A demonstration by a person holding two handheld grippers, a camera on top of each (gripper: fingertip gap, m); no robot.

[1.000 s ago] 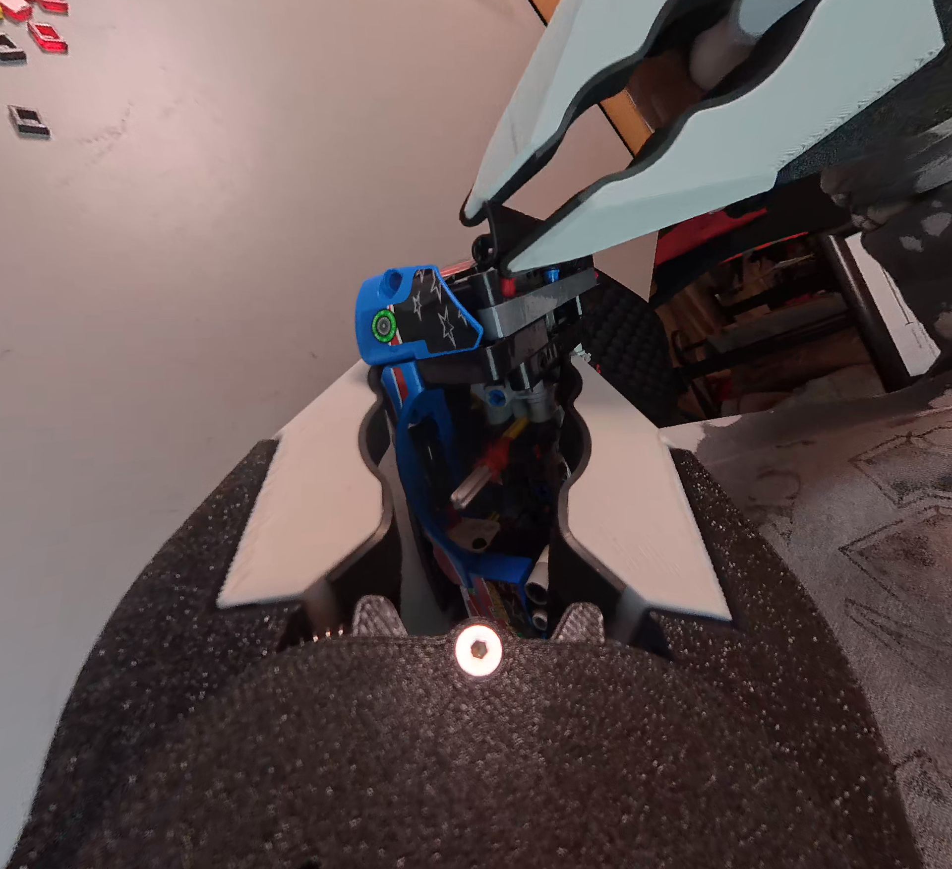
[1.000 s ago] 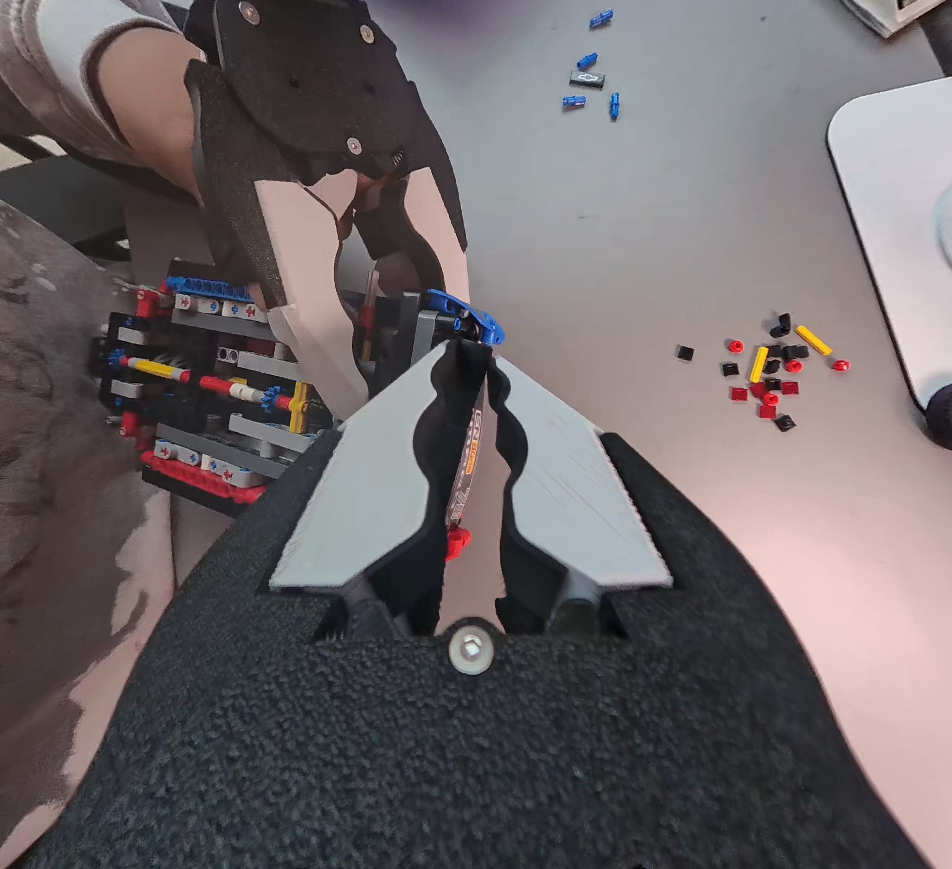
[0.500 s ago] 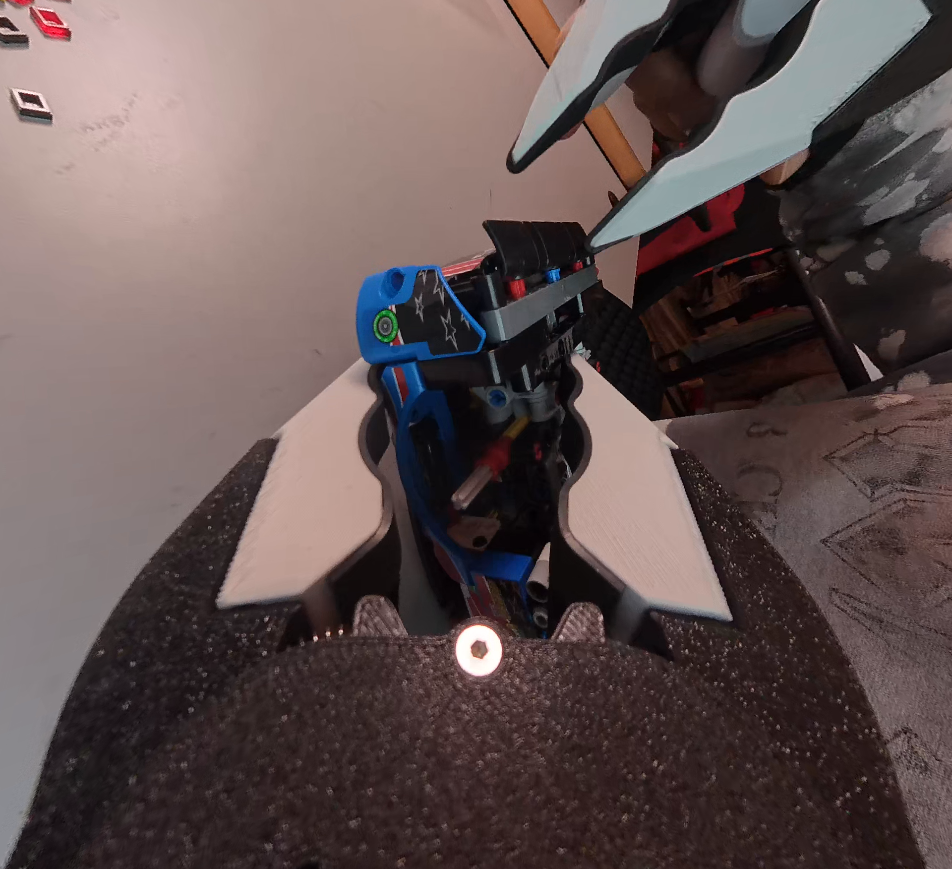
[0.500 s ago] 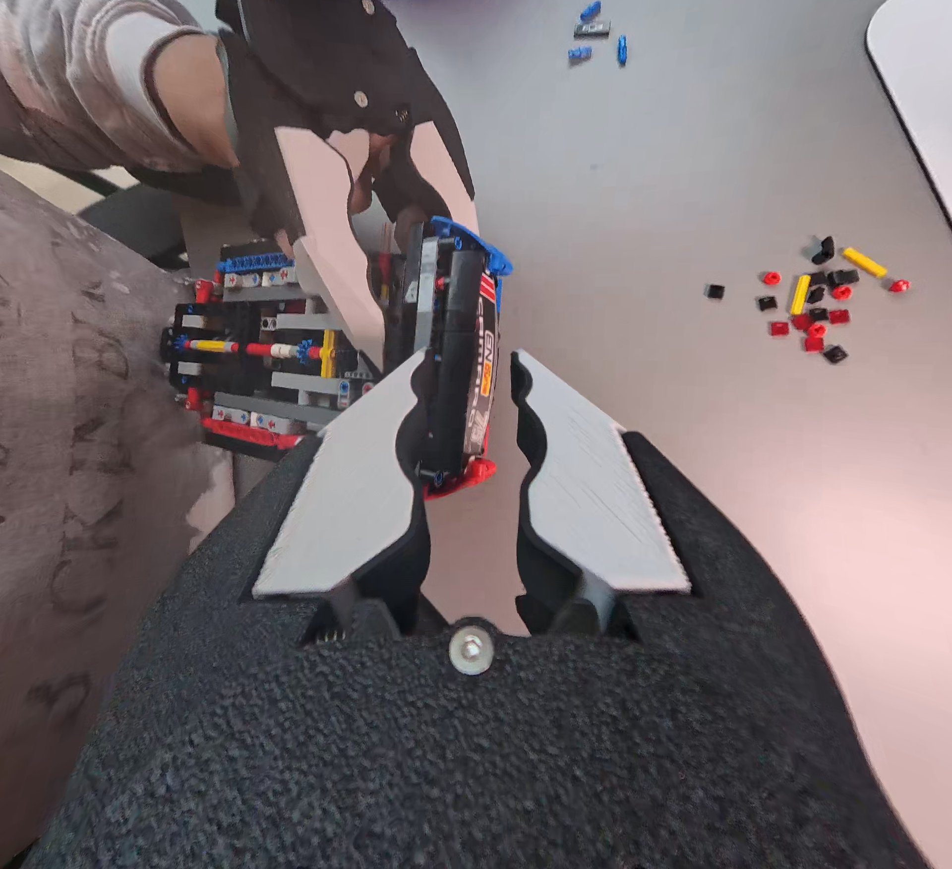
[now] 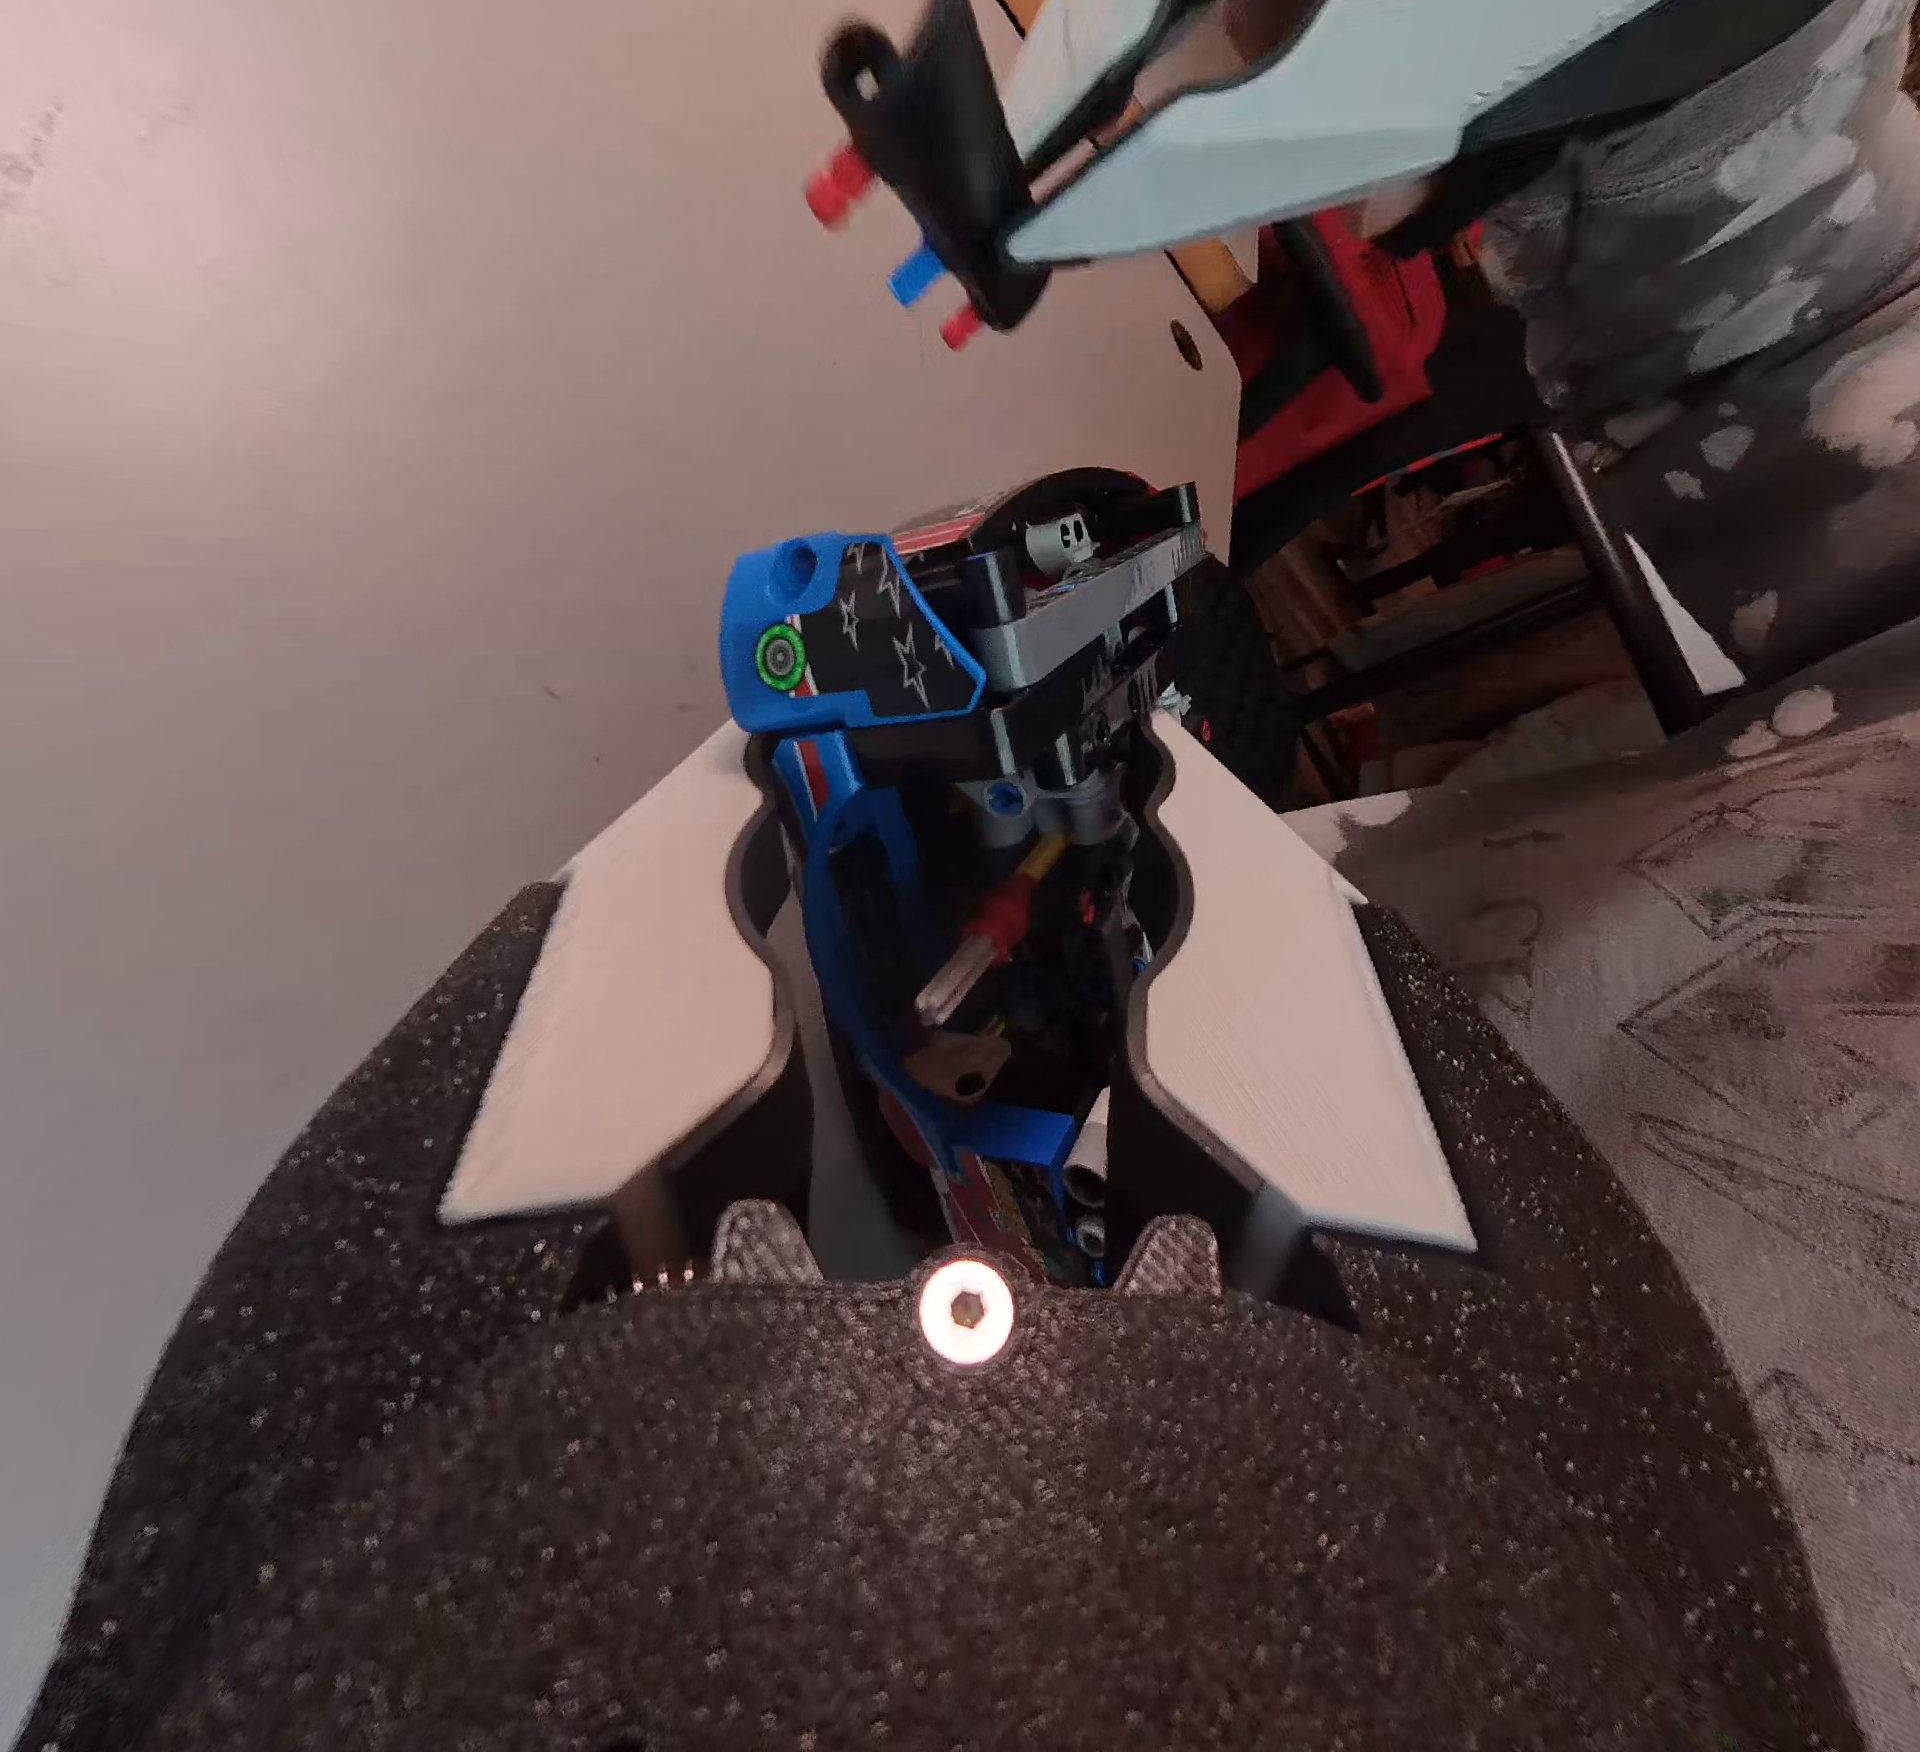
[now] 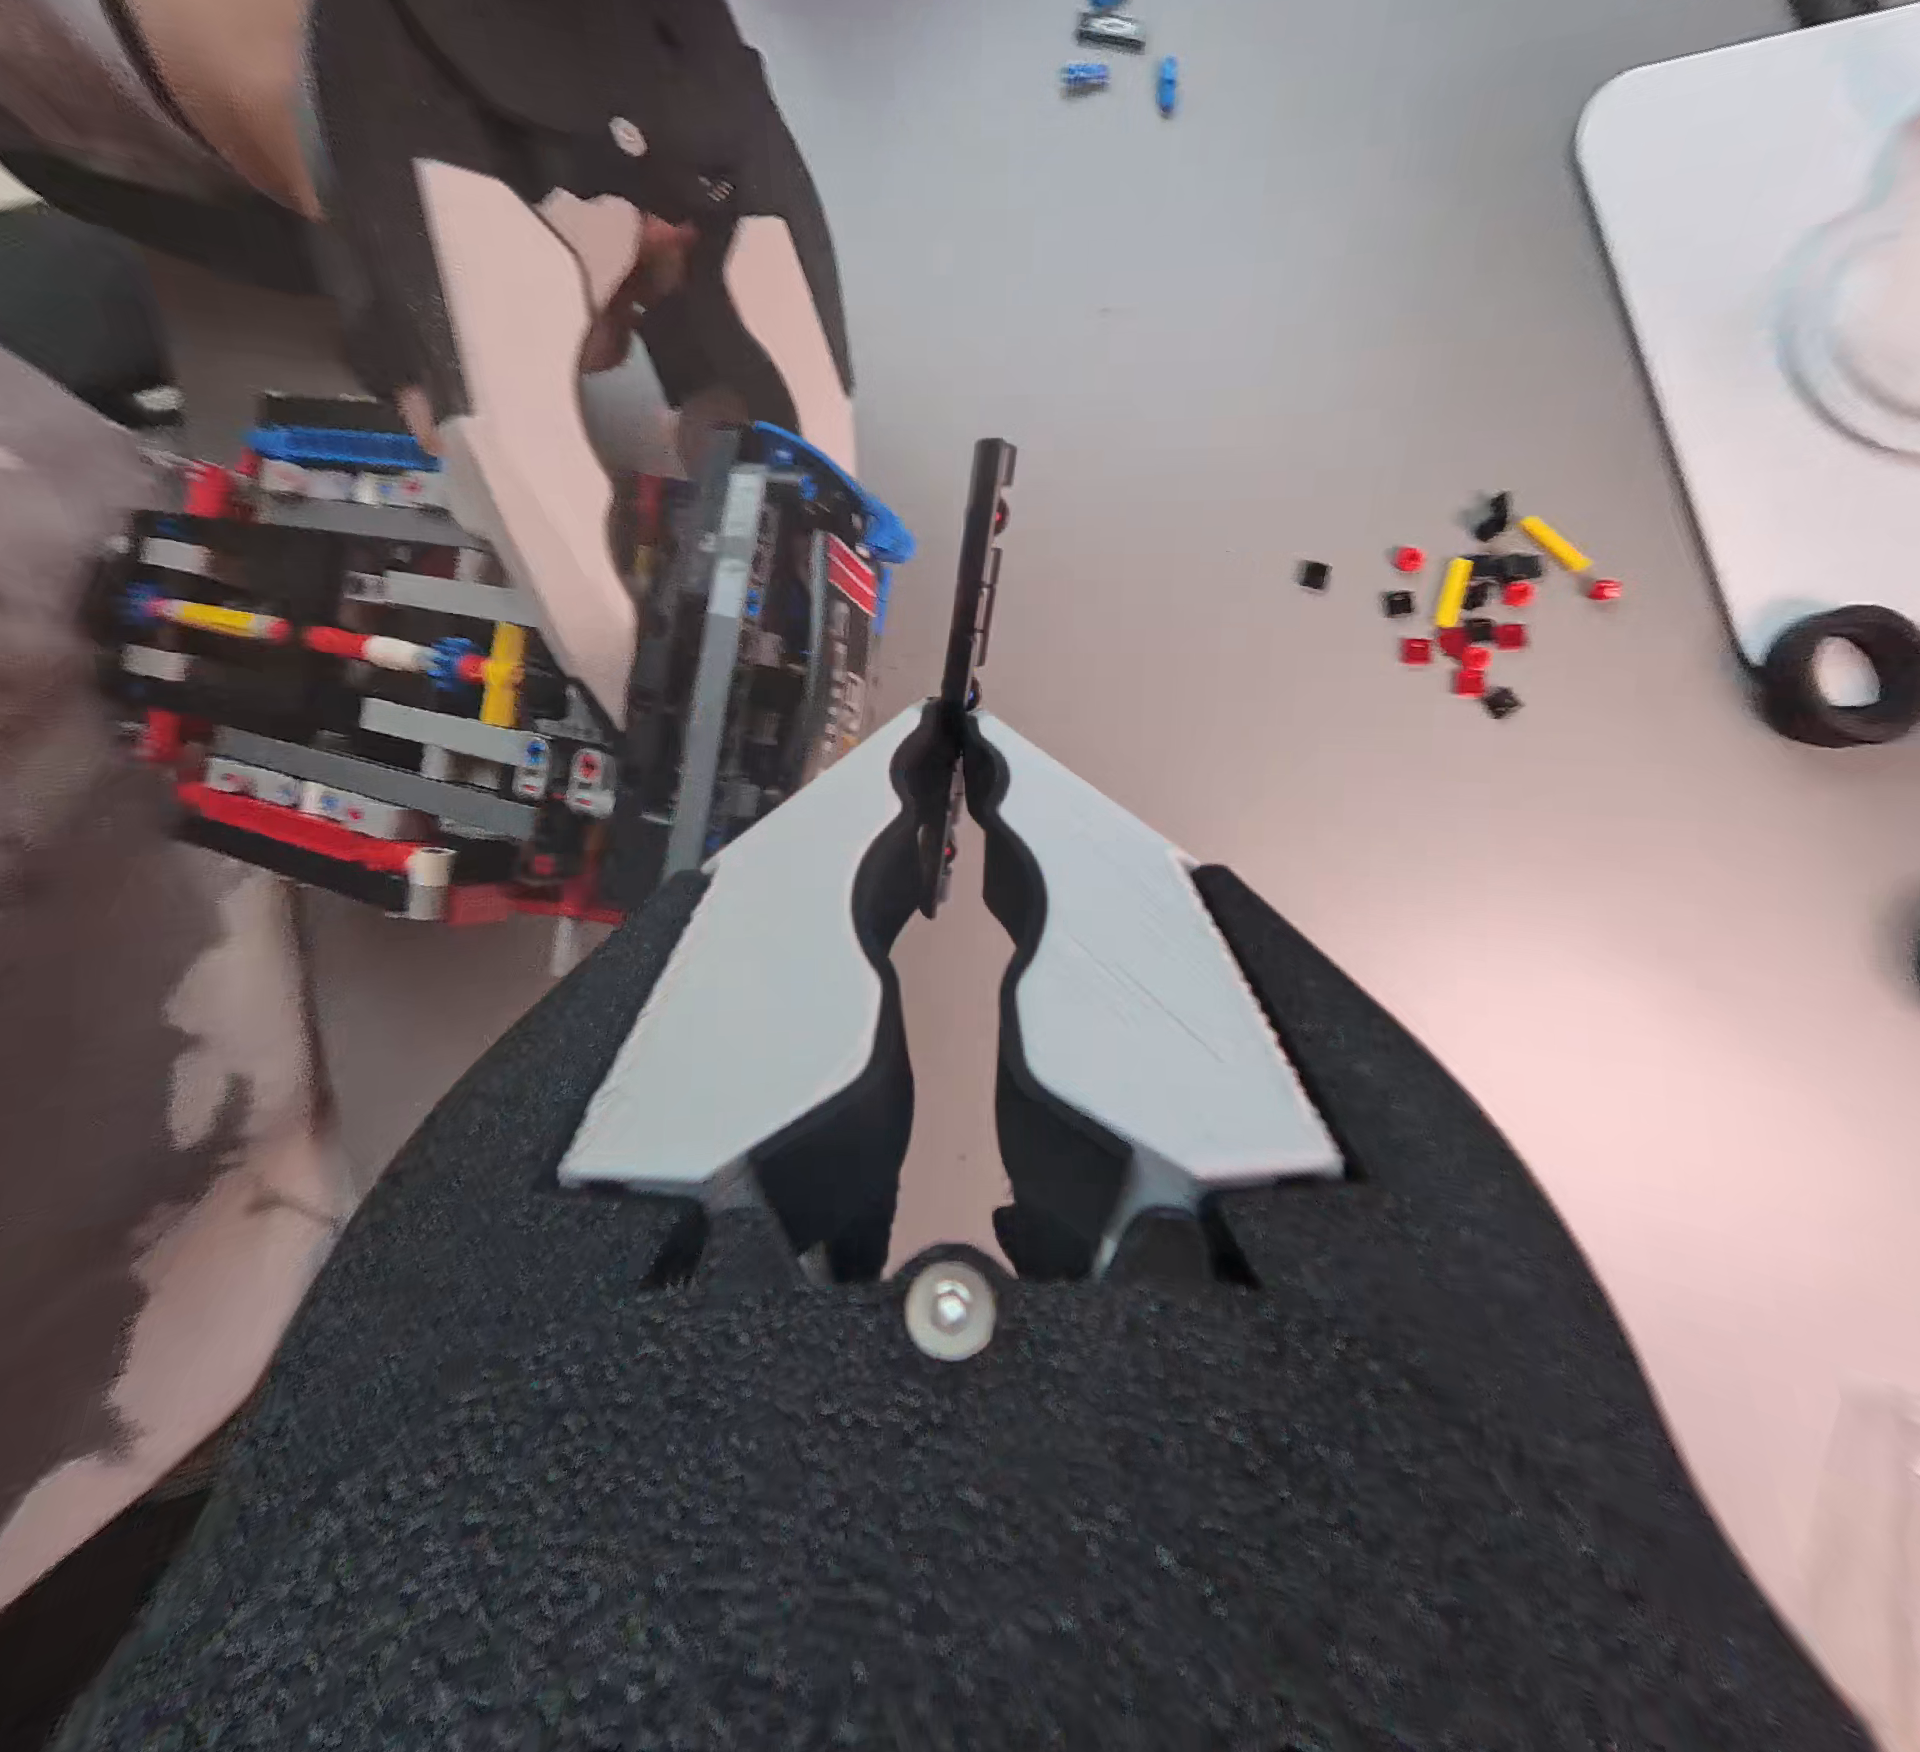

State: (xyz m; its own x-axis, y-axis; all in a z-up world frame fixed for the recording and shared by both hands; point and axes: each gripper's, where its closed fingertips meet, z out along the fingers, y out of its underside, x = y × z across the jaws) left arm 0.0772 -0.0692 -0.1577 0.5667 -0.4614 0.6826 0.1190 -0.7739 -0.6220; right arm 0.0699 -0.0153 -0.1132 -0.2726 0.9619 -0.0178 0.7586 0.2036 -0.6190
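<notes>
1. The left gripper [image 5: 961, 829] is clamped on a brick-built model [image 5: 935, 663], which is held between its two fingers [image 5: 644, 1006]; the model's blue corner panel [image 5: 821, 653] sticks out past the fingertips.
2. In the right wrist view the same model [image 6: 436, 663] is seen at the counter edge, with grey, red, yellow and blue beams, and the left gripper [image 6: 644, 476] is seen over it from above.
3. The right gripper [image 6: 951, 715] is closed narrowly on a flat black piece [image 6: 977, 580], pinched at the fingertips and standing out beyond them.
4. In the left wrist view that piece [image 5: 935, 144] is seen blurred, with red and blue pins [image 5: 914, 279] projecting from one face; it is held clear of the model, above it and apart.
5. The right gripper [image 5: 1039, 227] is seen there at the upper right.
6. On the counter [image 6: 1247, 352], a cluster of small red, black and yellow parts [image 6: 1475, 611] lies to the right of the piece, well apart from it.
7. A few blue pins and one black part [image 6: 1117, 29] lie farther off.
8. A white pad [image 6: 1766, 300] lies at the right edge, with a black ring [image 6: 1839, 674] touching its near corner.
9. A person's forearm [image 6: 208, 61] is seen behind the left gripper.
</notes>
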